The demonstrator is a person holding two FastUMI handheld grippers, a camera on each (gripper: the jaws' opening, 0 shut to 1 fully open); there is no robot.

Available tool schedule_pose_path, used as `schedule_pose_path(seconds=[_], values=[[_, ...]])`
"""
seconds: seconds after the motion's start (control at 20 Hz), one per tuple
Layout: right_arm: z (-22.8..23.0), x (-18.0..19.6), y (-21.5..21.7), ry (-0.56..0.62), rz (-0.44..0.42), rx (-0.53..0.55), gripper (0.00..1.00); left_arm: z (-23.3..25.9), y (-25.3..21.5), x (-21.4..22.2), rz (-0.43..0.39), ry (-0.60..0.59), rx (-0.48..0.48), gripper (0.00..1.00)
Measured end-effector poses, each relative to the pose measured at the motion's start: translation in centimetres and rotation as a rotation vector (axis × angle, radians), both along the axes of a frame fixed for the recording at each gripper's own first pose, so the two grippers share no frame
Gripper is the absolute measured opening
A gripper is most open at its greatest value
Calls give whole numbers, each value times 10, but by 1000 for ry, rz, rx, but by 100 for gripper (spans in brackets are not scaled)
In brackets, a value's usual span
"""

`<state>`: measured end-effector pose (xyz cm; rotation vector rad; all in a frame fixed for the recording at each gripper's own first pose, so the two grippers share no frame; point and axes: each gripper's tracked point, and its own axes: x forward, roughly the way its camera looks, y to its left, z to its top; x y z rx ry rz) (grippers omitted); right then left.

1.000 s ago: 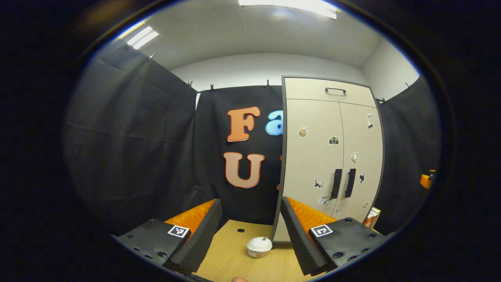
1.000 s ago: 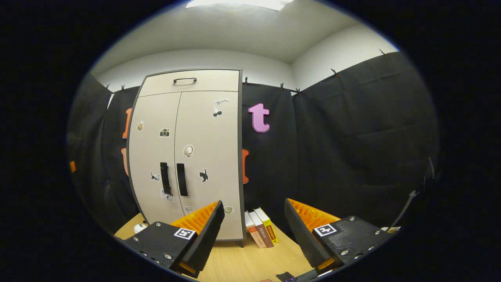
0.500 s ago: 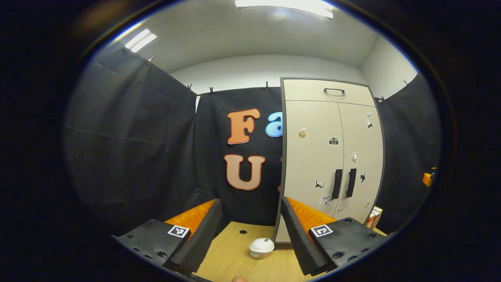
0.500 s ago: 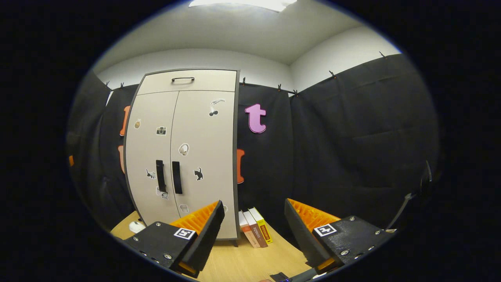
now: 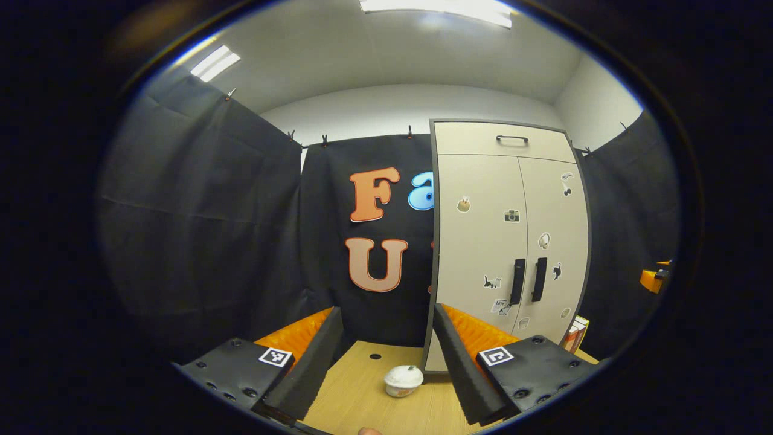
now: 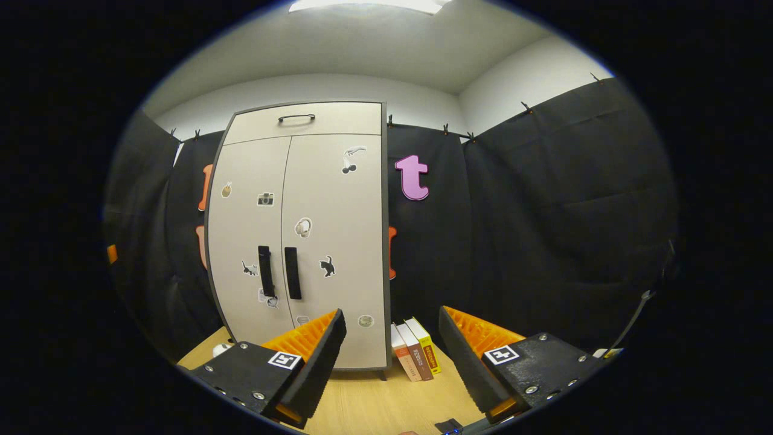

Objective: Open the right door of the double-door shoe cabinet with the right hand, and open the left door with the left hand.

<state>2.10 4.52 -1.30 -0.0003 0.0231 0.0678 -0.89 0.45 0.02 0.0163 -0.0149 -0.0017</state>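
- The left gripper [image 5: 386,356] is being held with its fingers spread wide and nothing between them, well short of the shoe cabinet [image 5: 510,241], which is seen at about 2 o'clock in the left gripper view.
- The right gripper [image 6: 391,356] is likewise being held with its fingers wide apart and empty, the cabinet being seen at about 11 o'clock in the right gripper view.
- The cabinet is standing upright on the bench [image 6: 374,405], and both doors are being kept closed.
- The left door [image 6: 250,241] and the right door [image 6: 335,241] are meeting at a centre seam, with the left handle [image 6: 264,270] and the right handle [image 6: 292,273] lying side by side just either side of it.
- A drawer front with a small handle [image 6: 296,117] is sitting above the doors.
- Small stickers are being shown on both doors.
- A white lidded cup [image 5: 403,380] is resting on the bench near the cabinet's left foot.
- Three books [image 6: 415,356] are leaning just beside the cabinet's right side.
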Motion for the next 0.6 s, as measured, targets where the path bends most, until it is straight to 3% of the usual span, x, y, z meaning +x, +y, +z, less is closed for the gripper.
schedule_pose_path(seconds=[0.6], values=[[-30, 88, 132, 17, 159, -20, 94, -13, 30, -7, 43, 33, -8, 96]])
